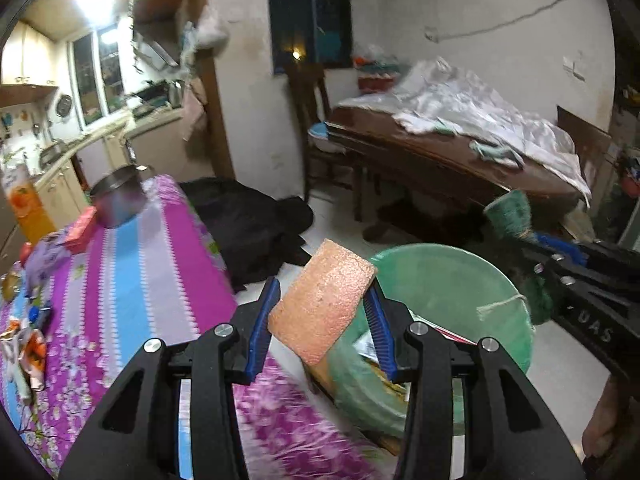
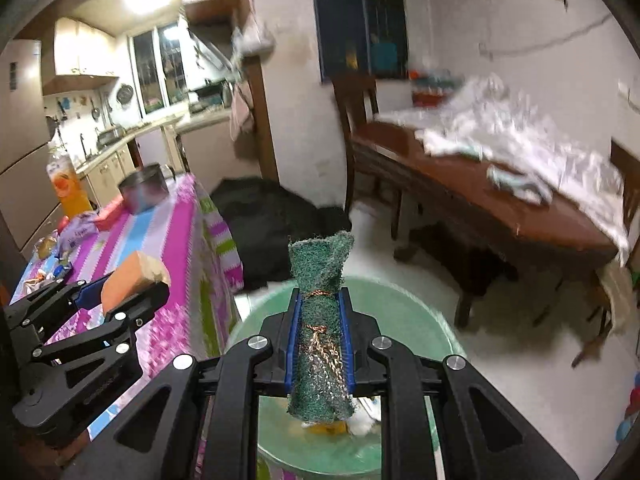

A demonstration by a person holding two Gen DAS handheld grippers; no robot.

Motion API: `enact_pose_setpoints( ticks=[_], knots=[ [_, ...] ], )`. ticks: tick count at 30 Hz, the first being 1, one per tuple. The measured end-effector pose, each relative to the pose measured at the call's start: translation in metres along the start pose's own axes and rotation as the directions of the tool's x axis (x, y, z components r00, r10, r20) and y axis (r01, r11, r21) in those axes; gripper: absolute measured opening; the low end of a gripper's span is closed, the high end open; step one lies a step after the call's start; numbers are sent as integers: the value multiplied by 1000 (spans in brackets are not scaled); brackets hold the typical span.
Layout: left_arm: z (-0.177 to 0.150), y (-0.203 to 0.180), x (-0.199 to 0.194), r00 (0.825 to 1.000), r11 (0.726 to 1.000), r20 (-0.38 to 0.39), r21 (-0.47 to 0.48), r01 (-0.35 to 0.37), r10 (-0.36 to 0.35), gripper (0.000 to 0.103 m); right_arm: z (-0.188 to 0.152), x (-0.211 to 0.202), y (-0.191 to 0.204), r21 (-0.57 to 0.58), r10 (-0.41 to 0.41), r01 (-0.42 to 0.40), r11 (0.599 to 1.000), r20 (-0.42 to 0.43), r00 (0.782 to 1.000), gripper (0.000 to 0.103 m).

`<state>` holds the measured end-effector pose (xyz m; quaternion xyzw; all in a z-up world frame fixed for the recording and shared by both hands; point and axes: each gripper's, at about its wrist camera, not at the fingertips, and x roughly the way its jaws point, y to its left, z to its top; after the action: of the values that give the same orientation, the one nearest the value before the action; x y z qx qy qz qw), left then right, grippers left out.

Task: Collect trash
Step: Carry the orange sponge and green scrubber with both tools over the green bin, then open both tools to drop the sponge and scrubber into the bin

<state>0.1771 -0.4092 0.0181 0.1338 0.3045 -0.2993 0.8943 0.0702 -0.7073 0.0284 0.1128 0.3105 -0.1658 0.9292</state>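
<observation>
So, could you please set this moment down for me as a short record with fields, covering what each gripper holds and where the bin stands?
left gripper: shut on orange rectangular sponge
right gripper: shut on dark green scouring pad rolled and tied with twine
bin: pale green round plastic bin on the floor beside the table, below both grippers, some trash already inside
table: pink, blue and white striped floral tablecloth, with a metal pot and wrappers on it
</observation>
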Motion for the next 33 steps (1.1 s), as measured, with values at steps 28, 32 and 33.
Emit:
enact_pose_setpoints(
  ticks=[28, 32, 33],
  knots=[
    [-1, -24, 57, 989, 999, -137, -11, 53, -54, 41, -19, 61, -56, 18, -38, 42, 999, -215, 976, 18],
    [0, -26, 58, 989, 998, -136, -10, 60, -61, 41, -19, 61, -56, 18, -37, 42, 999, -215, 976, 18],
    [-1, -26, 58, 989, 998, -136, -10, 62, -62, 41, -19, 61, -56, 18, -36, 41, 999, -216, 976, 18]
  ],
)
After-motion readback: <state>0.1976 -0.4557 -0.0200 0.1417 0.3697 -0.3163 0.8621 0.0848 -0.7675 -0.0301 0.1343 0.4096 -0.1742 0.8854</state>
